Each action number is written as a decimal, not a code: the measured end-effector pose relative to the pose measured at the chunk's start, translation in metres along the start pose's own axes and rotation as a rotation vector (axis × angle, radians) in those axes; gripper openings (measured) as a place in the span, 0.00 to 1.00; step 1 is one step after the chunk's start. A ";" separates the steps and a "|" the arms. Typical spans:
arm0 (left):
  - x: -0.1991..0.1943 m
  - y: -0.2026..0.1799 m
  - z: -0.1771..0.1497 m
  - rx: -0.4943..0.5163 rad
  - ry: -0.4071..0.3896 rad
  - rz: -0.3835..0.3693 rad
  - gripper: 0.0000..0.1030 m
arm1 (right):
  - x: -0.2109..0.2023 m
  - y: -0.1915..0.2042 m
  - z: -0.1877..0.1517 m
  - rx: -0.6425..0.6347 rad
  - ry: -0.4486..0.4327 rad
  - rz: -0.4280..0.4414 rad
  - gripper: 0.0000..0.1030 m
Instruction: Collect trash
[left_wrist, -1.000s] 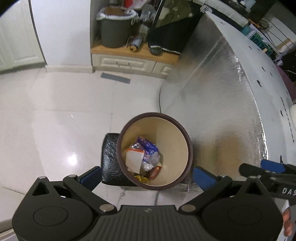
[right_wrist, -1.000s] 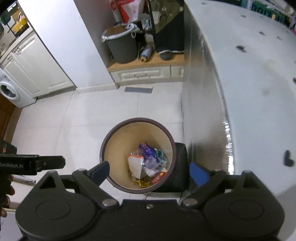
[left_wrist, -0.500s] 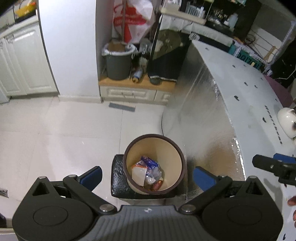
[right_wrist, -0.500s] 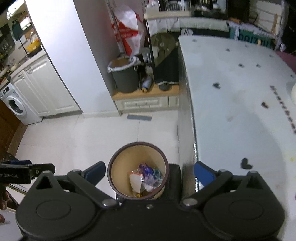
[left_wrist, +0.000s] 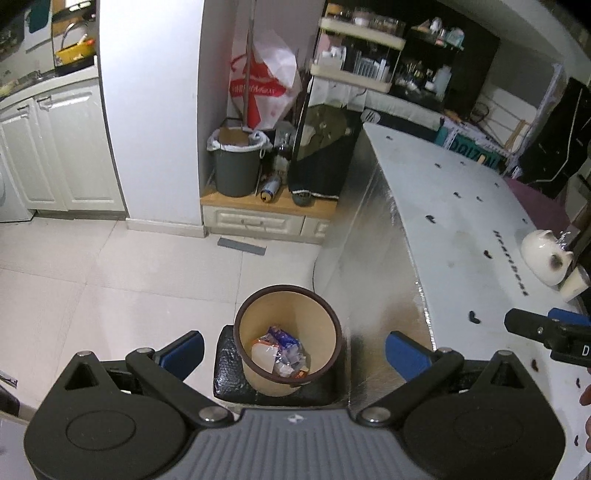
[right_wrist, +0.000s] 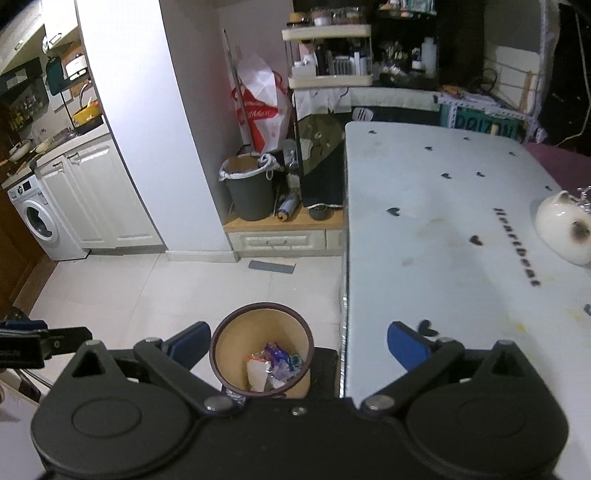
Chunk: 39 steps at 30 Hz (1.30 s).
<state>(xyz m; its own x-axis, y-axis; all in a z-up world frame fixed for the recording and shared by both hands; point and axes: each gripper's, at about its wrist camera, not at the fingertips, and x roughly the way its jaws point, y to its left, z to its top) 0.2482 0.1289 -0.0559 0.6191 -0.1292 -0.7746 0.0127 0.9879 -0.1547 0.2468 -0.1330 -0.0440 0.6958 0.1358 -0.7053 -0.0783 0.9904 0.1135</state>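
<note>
The little brown bin (left_wrist: 287, 345) is sitting on the floor, just left of the white table (left_wrist: 461, 236), with wrappers (left_wrist: 280, 354) lying inside. The left gripper (left_wrist: 293, 350) and right gripper (right_wrist: 297, 347) are both hanging wide open, holding nothing. Look along the table for more trash before reaching.

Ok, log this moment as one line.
left gripper open, empty | right gripper open, empty | wrappers inside brown-rimmed beige round bin | white table
</note>
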 end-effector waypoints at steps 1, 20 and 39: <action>-0.006 -0.003 -0.004 -0.003 -0.012 0.003 1.00 | -0.007 -0.003 -0.003 -0.001 -0.007 -0.003 1.00; -0.077 -0.049 -0.059 0.020 -0.102 0.018 1.00 | -0.102 -0.026 -0.048 -0.022 -0.098 -0.025 1.00; -0.096 -0.058 -0.076 0.046 -0.126 0.019 1.00 | -0.127 -0.026 -0.062 -0.039 -0.127 -0.041 1.00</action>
<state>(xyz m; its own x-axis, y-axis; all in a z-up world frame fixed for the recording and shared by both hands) 0.1279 0.0779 -0.0190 0.7132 -0.1016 -0.6936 0.0343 0.9933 -0.1102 0.1161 -0.1745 -0.0011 0.7833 0.0932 -0.6146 -0.0735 0.9956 0.0574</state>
